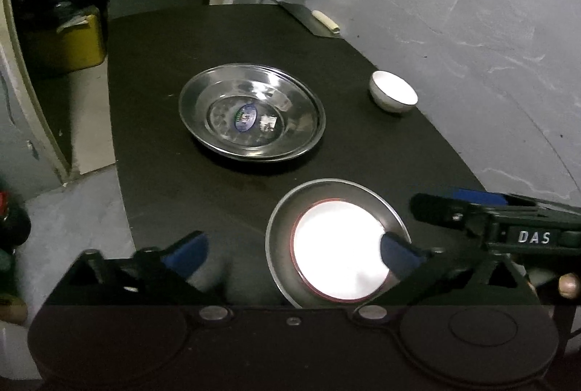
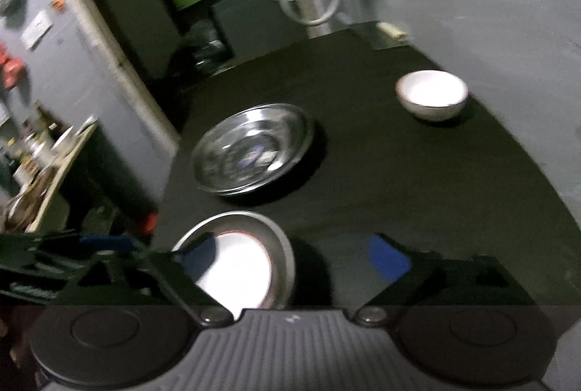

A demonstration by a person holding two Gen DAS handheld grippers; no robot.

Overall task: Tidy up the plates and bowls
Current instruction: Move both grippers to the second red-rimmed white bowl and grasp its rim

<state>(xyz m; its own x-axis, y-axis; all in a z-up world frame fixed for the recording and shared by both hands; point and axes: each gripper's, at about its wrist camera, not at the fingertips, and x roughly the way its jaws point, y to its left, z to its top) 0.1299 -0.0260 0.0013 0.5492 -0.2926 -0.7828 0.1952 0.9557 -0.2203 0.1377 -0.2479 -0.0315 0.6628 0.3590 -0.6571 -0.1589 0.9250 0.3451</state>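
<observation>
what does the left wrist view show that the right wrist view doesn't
Only the left wrist view: a yellow container on the floor left of the table, and the right tool with DAS lettering.

Only the right wrist view: a cluttered shelf at left.

Both: the black table, the stacked steel plates, the small white bowl, and the red-rimmed white dish sitting in a steel plate.

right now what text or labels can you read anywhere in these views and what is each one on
"DAS": white letters on the black body of the right claw, seen in the left wrist view.
Blue oval sticker inside the steel plates: print too small to read.
White sticker beside it: unreadable.
Papers on the grey wall in the right wrist view: blurred, unreadable.
</observation>
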